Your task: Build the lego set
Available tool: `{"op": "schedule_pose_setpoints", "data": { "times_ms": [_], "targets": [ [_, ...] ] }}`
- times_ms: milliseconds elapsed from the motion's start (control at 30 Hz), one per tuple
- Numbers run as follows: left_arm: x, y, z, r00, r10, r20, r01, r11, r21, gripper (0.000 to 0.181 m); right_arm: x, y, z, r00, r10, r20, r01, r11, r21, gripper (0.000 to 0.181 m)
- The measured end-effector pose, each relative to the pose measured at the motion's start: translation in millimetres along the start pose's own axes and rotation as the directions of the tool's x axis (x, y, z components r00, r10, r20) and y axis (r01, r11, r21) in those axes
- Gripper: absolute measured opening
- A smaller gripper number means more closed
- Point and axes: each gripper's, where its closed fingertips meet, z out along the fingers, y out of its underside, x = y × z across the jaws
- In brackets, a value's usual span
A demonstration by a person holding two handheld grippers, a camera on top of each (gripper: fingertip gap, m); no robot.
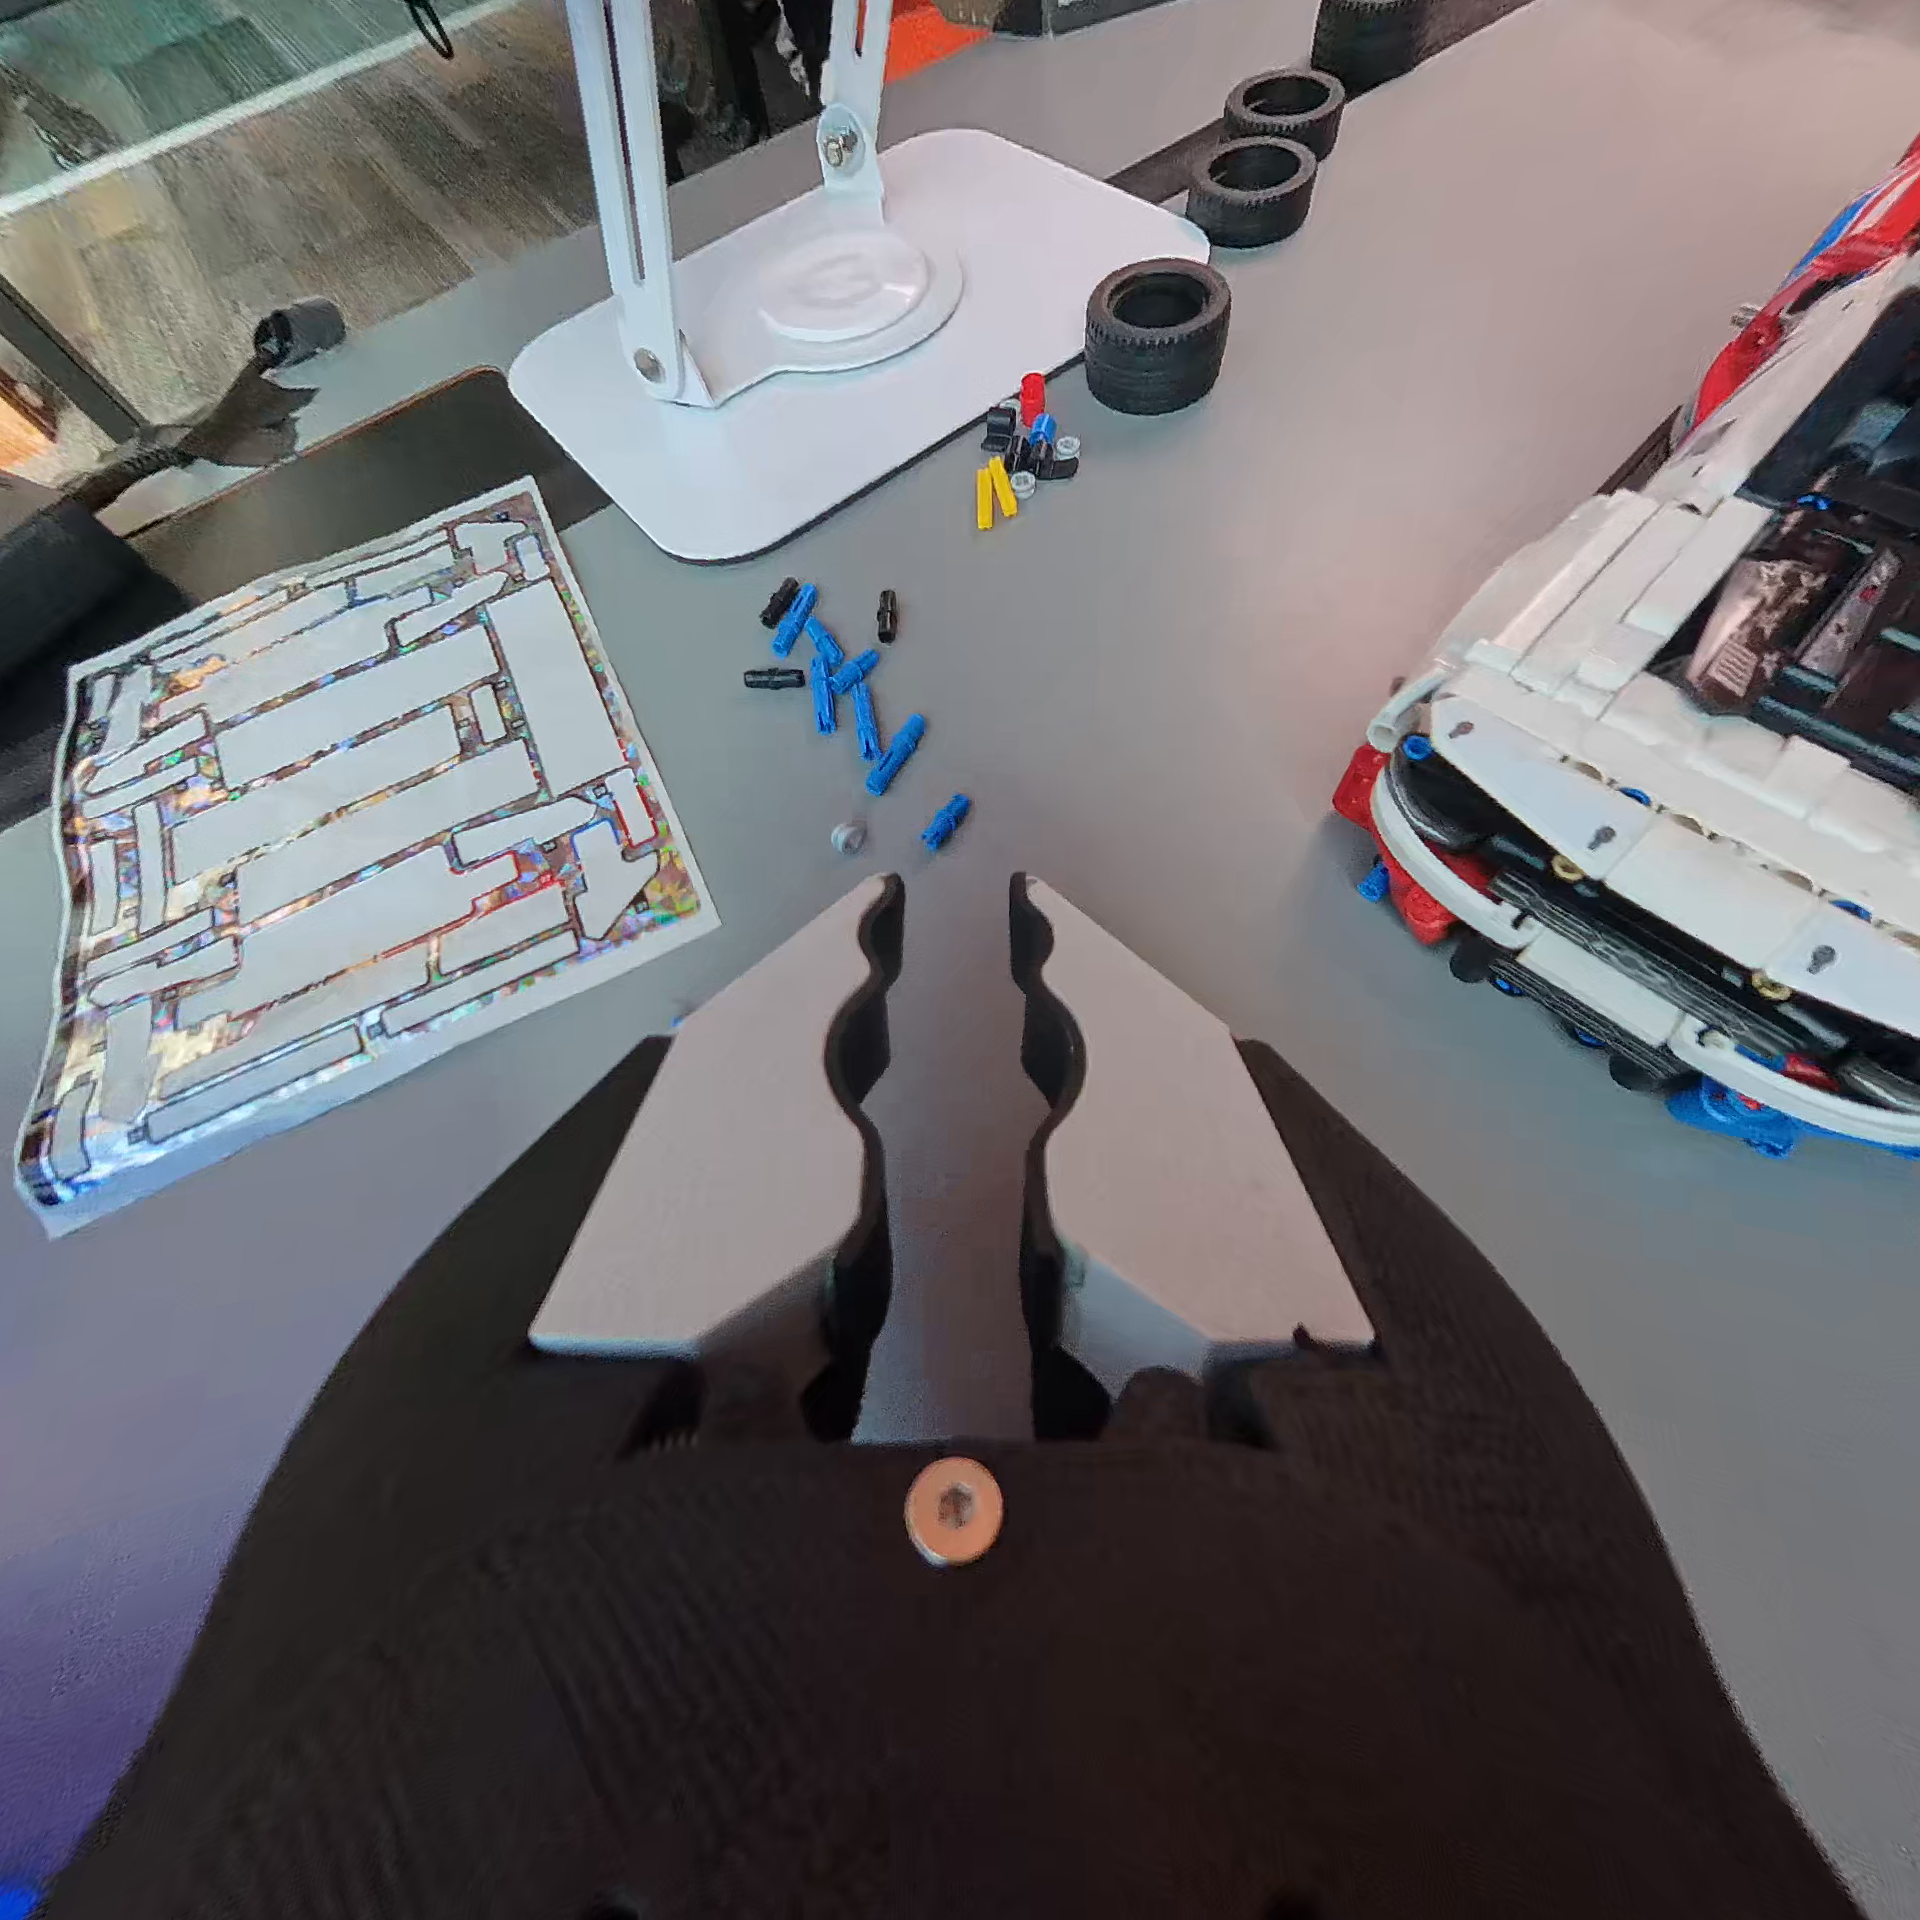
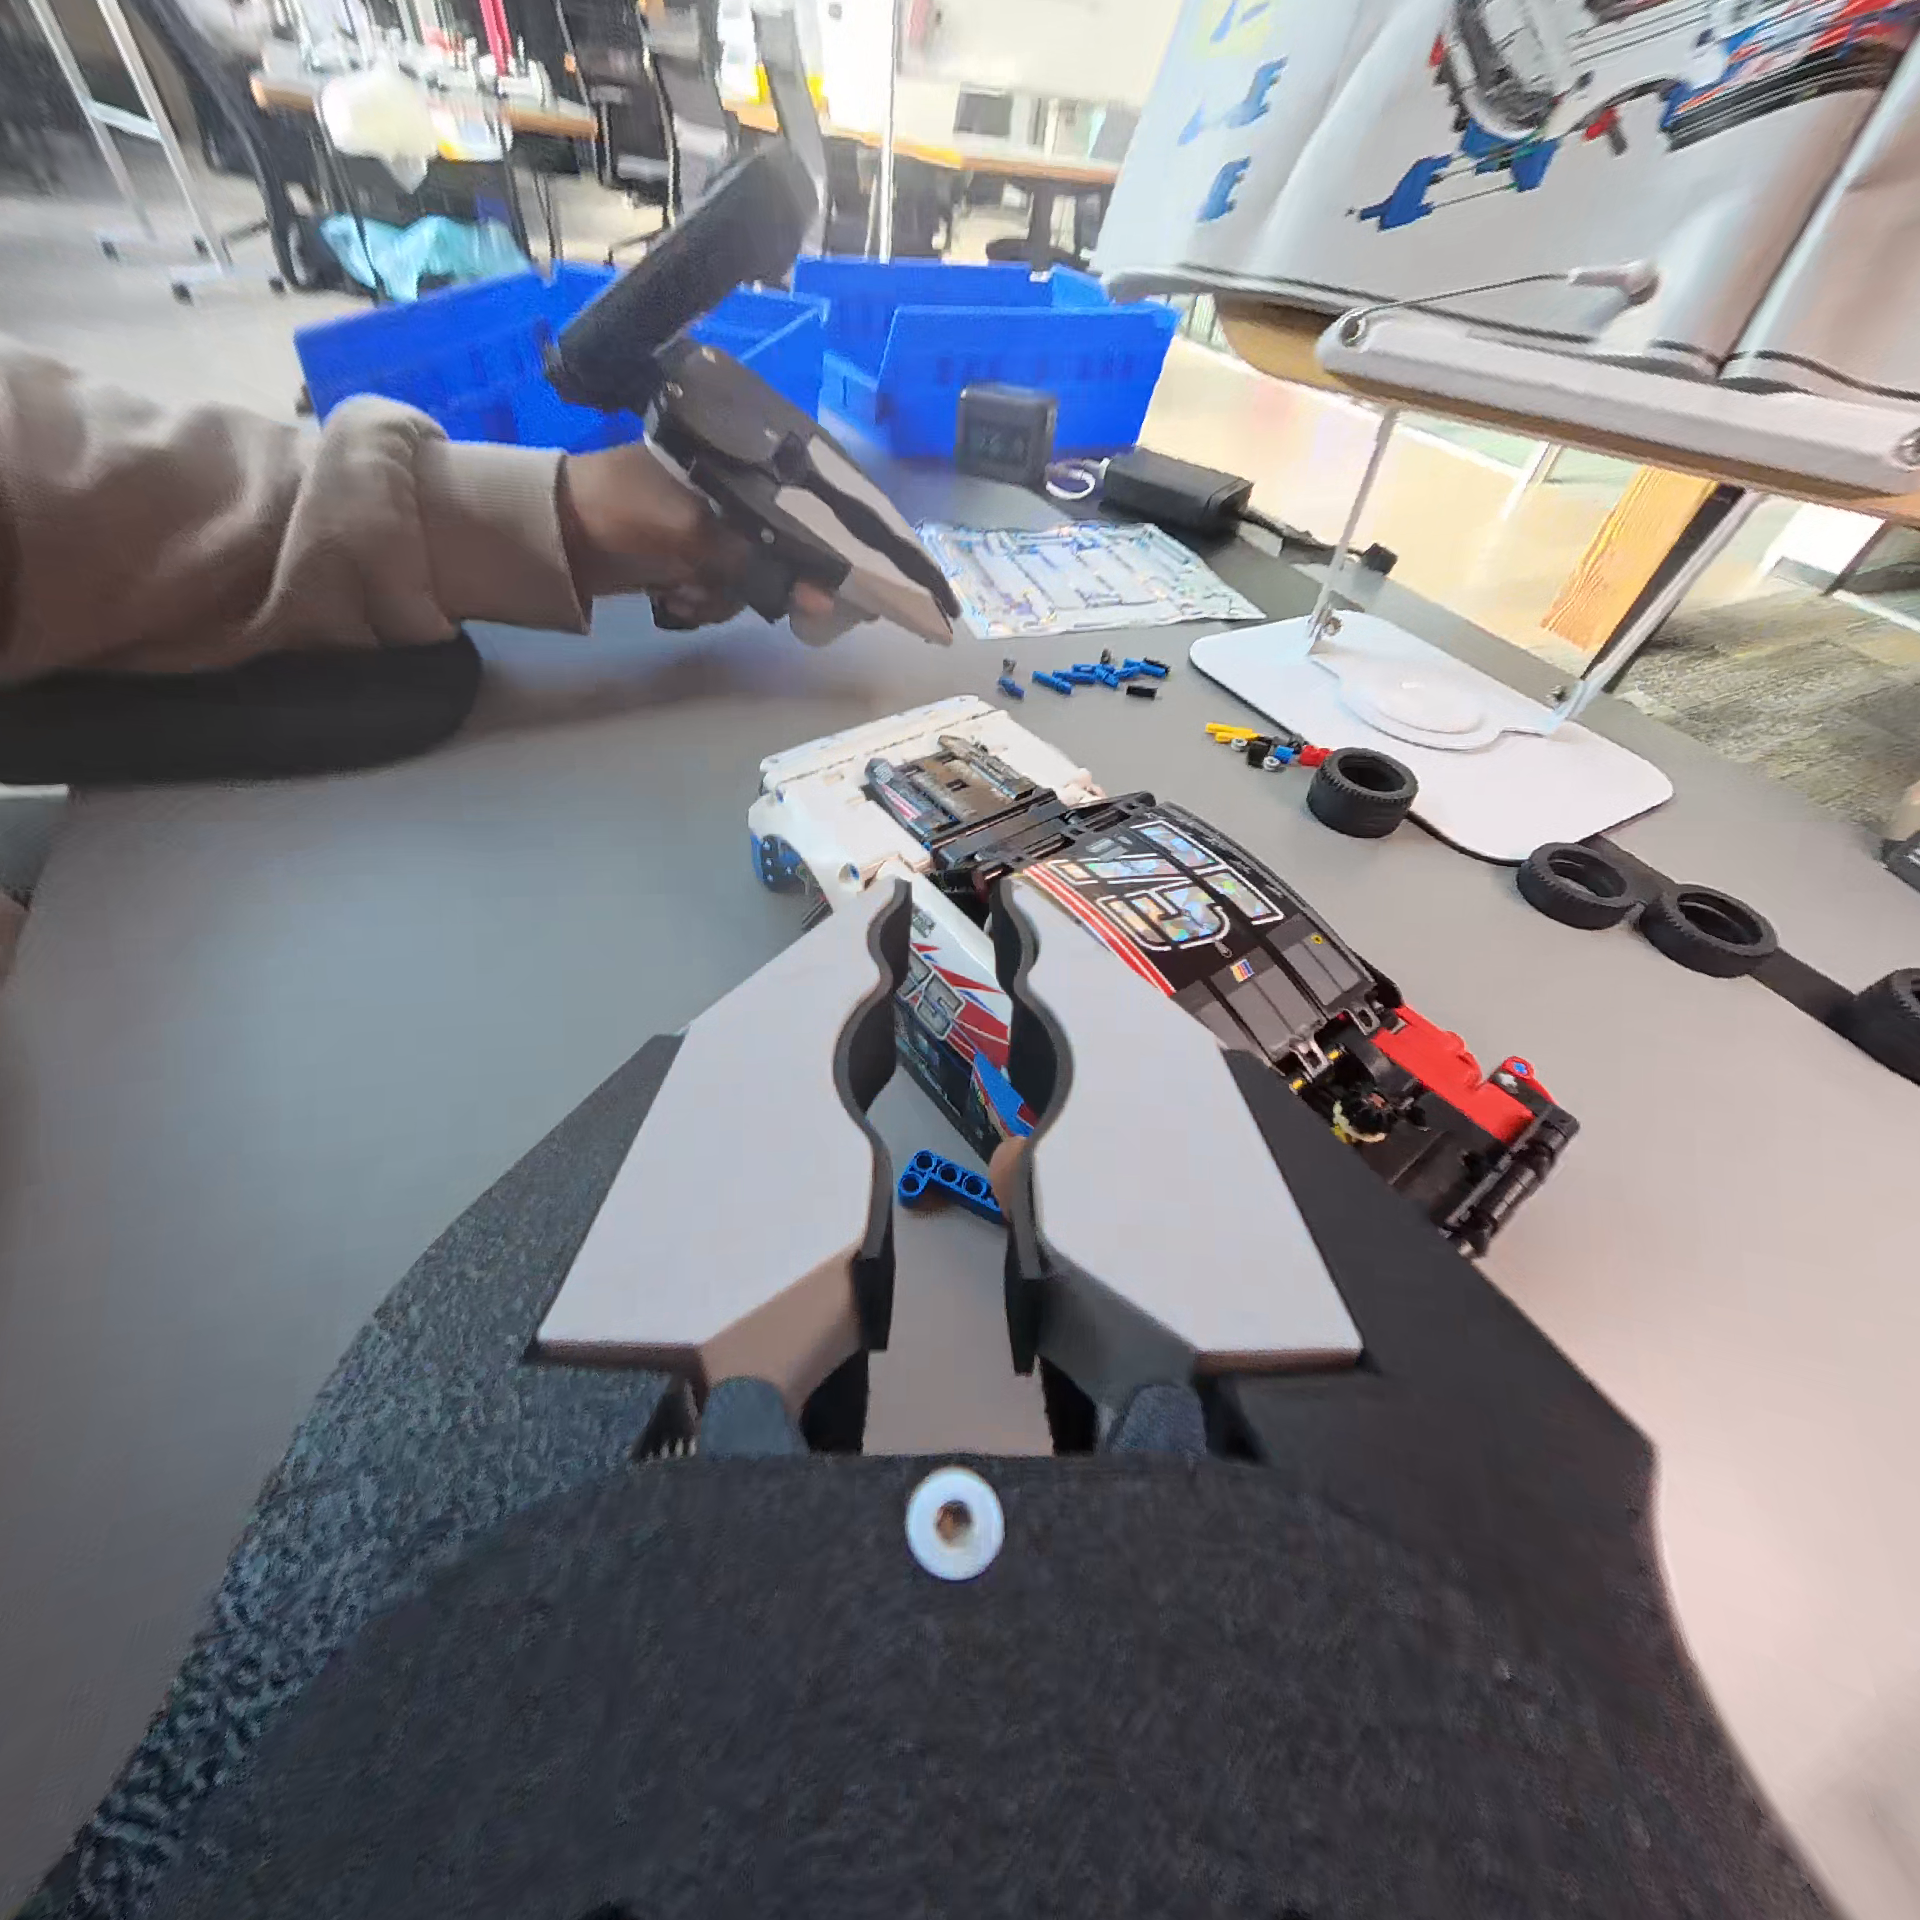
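With its body largely built, the toy car point(image 2: 1091, 935) is lying wheel-less on the tabletop point(image 1: 1195, 644) while four tires point(image 2: 1361, 792) and loose pins point(image 1: 847, 691) are waiting beside it, and both the left gripper point(image 1: 956, 883) and right gripper point(image 2: 951, 899) are hovering open and empty.

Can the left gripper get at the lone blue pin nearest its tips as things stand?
Probably yes. The left gripper is open and empty, the blue pin lies apart just ahead of its tips, and only bare table lies between.
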Motion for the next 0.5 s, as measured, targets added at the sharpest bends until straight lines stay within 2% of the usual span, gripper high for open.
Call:
{"op": "schedule_pose_setpoints", "data": {
  "times_ms": [100,233,367,500],
  "targets": [
    [-5.9,-8.0,26.4,0.999,0.003,-0.039,-0.005,0.998,-0.058,0.017,12.1,0.4,-1.1,0.996,0.092,-0.015,-0.090,0.991,0.096,0.012],
    [-12.9,-9.3,53.1,0.992,0.080,-0.099,-0.097,0.978,-0.185,0.017,16.1,9.1,-4.7,0.992,0.127,-0.013,-0.125,0.986,0.109,0.012],
    [-15.9,0.4,63.6,0.982,0.106,-0.159,-0.150,0.943,-0.298,0.016,17.8,13.1,-12.9,0.991,0.133,-0.022,-0.129,0.983,0.128,0.010],
    [-17.2,-1.3,67.0,0.980,0.106,-0.170,-0.158,0.930,-0.333,0.013,14.9,7.6,-15.8,0.989,0.146,0.002,-0.145,0.977,0.157,0.010]
  ]
}}
